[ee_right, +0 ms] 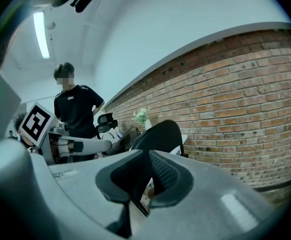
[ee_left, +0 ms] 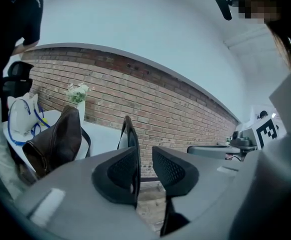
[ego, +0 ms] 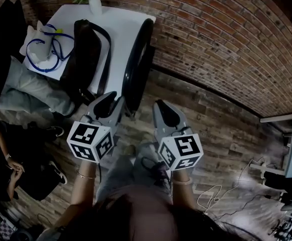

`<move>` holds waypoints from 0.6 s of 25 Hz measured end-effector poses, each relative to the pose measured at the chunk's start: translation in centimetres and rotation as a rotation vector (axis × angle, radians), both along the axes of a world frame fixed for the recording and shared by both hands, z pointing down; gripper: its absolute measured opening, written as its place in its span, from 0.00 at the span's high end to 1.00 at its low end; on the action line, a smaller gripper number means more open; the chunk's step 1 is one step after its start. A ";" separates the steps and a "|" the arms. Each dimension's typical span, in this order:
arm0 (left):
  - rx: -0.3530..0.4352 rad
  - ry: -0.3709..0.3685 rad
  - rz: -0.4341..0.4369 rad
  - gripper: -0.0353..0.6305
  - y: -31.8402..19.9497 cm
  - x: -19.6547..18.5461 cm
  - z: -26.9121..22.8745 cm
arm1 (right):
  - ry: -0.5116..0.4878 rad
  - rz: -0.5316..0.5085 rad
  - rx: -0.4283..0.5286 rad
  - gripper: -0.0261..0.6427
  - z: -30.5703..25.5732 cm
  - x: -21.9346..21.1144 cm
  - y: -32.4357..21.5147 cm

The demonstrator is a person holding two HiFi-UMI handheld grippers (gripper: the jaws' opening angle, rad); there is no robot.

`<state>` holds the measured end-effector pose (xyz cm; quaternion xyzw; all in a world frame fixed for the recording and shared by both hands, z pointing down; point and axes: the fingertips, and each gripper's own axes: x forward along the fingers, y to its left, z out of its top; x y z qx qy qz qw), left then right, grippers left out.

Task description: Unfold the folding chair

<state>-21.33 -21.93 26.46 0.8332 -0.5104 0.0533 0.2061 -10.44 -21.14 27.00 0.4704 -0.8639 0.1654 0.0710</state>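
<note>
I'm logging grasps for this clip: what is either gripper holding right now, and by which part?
Nothing. The left gripper and right gripper both have fingers apart and empty, with the black folded chair ahead of them, ungrasped.

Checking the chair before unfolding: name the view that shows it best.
Head view: the folding chair shows nearly full length, folded, beside the white table. Right gripper view shows its rounded top; left gripper view a thin edge.
</note>
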 end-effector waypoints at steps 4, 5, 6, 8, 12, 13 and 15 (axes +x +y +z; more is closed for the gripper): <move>-0.025 -0.014 -0.015 0.77 -2.0 0.0 1.0 | -0.007 -0.014 -0.039 0.91 1.7 0.4 -2.5; -0.032 -0.016 -0.016 0.76 -2.5 0.0 1.2 | -0.009 -0.017 -0.050 0.90 2.2 0.5 -3.1; -0.039 -0.018 -0.018 0.75 -2.8 0.1 1.4 | -0.012 -0.022 -0.062 0.90 2.6 0.5 -3.7; -0.050 -0.017 -0.025 0.73 -3.4 0.2 1.8 | -0.017 -0.032 -0.088 0.89 3.7 0.5 -4.8; -0.075 -0.017 -0.018 0.69 -4.4 0.8 2.5 | -0.033 -0.042 -0.139 0.87 6.0 0.5 -7.0; -0.080 -0.018 -0.016 0.67 -4.7 0.9 2.7 | -0.033 -0.046 -0.152 0.86 6.7 0.4 -7.5; -0.088 -0.019 -0.016 0.67 -5.3 1.1 3.0 | -0.026 -0.055 -0.176 0.85 8.0 0.2 -8.4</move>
